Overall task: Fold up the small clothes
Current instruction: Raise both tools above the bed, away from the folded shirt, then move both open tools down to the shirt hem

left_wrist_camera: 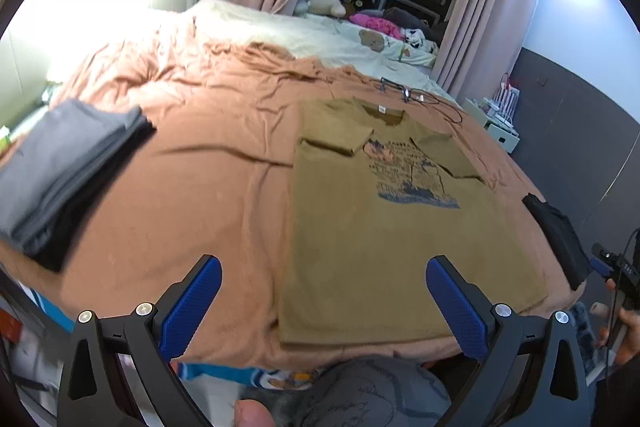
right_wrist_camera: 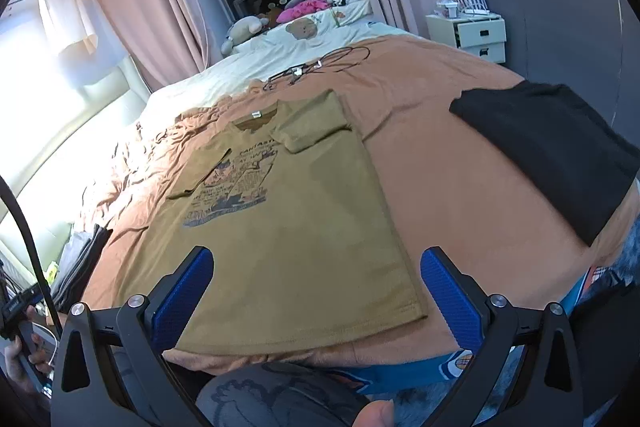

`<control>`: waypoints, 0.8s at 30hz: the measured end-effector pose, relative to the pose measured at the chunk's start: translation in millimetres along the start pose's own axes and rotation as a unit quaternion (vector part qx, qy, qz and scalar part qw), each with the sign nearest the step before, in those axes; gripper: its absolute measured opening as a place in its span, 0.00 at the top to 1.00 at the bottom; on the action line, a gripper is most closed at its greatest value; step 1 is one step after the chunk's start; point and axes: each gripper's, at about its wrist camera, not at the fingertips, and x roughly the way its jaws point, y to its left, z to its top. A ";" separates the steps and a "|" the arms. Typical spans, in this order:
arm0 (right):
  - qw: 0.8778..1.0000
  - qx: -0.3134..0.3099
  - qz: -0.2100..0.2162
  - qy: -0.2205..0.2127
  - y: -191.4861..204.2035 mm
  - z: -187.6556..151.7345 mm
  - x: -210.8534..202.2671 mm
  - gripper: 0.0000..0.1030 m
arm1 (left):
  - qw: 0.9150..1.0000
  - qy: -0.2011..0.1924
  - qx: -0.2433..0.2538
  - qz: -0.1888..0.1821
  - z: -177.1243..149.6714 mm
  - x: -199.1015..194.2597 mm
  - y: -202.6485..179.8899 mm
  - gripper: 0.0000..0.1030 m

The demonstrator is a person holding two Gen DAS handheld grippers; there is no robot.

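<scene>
With both sleeves already turned in so its sides run straight, the shirt (left_wrist_camera: 384,227) lies flat on the bed (left_wrist_camera: 208,163) just ahead of the left tongs (left_wrist_camera: 324,303) and right tongs (right_wrist_camera: 316,297), both wide open, holding nothing, seemingly poised over its hem.

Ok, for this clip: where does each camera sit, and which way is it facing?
Left wrist: on the left gripper, at the bed's near edge, facing the olive T-shirt and grey folded stack; jaws open, a fingertip shows below.
Right wrist: on the right gripper, same edge, facing the shirt and black folded garment; jaws open, the other hand at left.
Shared: shirt, bed, curtains, window.
</scene>
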 end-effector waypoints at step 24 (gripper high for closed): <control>0.997 -0.031 -0.063 0.044 -15.3 -8.9 41.5 0.00 | 0.992 0.076 -0.096 0.004 -56.7 47.1 53.2 0.00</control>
